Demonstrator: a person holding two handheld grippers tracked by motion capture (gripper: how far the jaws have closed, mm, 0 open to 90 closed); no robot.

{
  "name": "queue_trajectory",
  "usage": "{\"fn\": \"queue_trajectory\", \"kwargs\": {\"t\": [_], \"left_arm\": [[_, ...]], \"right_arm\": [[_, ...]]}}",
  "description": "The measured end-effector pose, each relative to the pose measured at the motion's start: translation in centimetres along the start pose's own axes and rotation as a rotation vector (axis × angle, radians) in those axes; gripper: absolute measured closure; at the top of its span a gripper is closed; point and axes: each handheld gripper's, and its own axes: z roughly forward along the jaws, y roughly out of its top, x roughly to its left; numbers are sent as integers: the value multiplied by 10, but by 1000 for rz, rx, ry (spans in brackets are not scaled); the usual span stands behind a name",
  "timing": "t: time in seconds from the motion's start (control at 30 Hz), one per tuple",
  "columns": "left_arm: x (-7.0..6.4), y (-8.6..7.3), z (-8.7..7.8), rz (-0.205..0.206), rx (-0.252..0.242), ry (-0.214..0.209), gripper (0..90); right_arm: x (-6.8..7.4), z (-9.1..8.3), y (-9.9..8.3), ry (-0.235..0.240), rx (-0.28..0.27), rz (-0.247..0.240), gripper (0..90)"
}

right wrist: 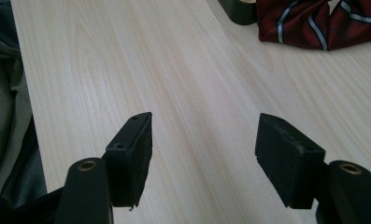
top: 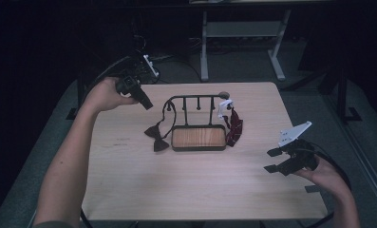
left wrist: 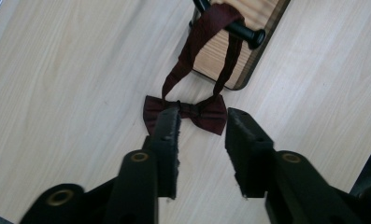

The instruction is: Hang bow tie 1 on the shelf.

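Note:
A black rack (top: 195, 99) with a wooden base (top: 198, 137) stands mid-table. A dark red bow tie (top: 156, 137) hangs by its strap from the rack's left peg and rests on the table; in the left gripper view this bow tie (left wrist: 195, 113) lies just beyond my jaws. A red striped tie (top: 234, 129) with a white tag hangs at the rack's right end, and shows as the striped tie (right wrist: 314, 23) in the right gripper view. My left gripper (top: 147, 103) hovers above and left of the bow tie, open and empty (left wrist: 202, 130). My right gripper (top: 271, 160) is open near the table's right edge (right wrist: 206, 140).
The light wood table (top: 129, 190) has bare surface in front of the rack. Behind it stand a desk's metal legs (top: 205, 47) and cables on the floor. A person's forearms come in from the bottom at both sides.

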Motion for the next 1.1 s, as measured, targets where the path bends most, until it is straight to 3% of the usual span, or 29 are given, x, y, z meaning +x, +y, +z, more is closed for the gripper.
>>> {"fn": "queue_trajectory", "kwargs": {"t": [0.13, 0.53, 0.63, 1.1], "left_arm": [[-3, -7, 2, -5, 4, -2, 559], [-9, -28, 2, -5, -11, -4, 503], [-11, -34, 2, -22, -43, -19, 492], [-14, -55, 16, -29, -13, -18, 483]], "right_arm": [[1, 1, 1, 0, 4, -4, 361], [1, 5, 3, -2, 17, 1, 360], [1, 6, 2, -3, 19, -2, 362], [-1, 9, 0, -1, 22, 11, 354]]}}
